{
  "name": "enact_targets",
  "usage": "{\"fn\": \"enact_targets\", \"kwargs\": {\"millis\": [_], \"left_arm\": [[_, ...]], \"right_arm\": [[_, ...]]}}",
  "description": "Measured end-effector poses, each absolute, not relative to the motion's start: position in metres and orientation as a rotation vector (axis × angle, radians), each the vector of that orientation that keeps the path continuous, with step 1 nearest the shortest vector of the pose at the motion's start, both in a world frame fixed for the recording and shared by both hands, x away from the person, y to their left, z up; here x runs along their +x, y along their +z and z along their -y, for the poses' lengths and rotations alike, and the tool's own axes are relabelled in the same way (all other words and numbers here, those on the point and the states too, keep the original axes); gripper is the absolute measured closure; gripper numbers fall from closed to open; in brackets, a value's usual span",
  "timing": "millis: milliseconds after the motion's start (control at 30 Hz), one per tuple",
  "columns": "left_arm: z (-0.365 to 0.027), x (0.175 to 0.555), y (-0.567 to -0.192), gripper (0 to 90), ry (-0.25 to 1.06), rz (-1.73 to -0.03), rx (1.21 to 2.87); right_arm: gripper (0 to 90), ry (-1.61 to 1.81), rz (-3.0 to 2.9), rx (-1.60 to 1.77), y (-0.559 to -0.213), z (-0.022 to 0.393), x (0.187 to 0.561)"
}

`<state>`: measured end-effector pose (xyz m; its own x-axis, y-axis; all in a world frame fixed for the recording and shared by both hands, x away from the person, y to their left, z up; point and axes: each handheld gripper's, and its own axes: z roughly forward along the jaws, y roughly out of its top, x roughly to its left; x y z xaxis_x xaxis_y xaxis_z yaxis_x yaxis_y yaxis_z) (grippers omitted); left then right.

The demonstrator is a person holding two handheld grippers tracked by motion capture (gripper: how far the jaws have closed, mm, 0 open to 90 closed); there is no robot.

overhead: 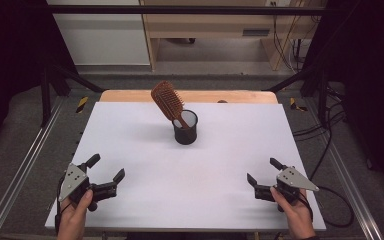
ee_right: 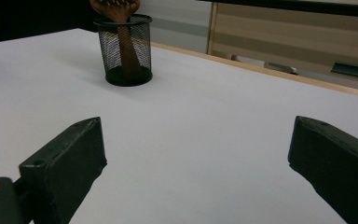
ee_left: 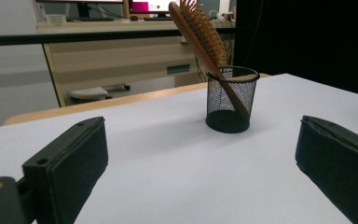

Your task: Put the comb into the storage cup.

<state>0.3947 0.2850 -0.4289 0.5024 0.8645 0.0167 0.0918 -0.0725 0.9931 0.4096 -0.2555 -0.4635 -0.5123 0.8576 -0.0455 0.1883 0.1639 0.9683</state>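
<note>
I see the cup (overhead: 185, 128) standing on the surface (overhead: 220, 165), toward its far side and near the middle. The hairbrush (overhead: 168, 101) stands in the cup, handle down, its head leaning up and to the left. My left gripper (overhead: 105, 174) sits near the front left corner, my right gripper (overhead: 264, 175) near the front right, both well apart from the cup.
</note>
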Motion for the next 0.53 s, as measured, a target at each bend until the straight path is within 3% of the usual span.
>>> {"fn": "enact_targets", "kwargs": {"millis": [533], "left_arm": [[-0.295, 0.393, -0.428, 2.6, 0.788, -0.876, 1.454]], "right_arm": [[3.6, 1.466, -1.823, 0.984, -0.464, 0.246, 0.415]]}}
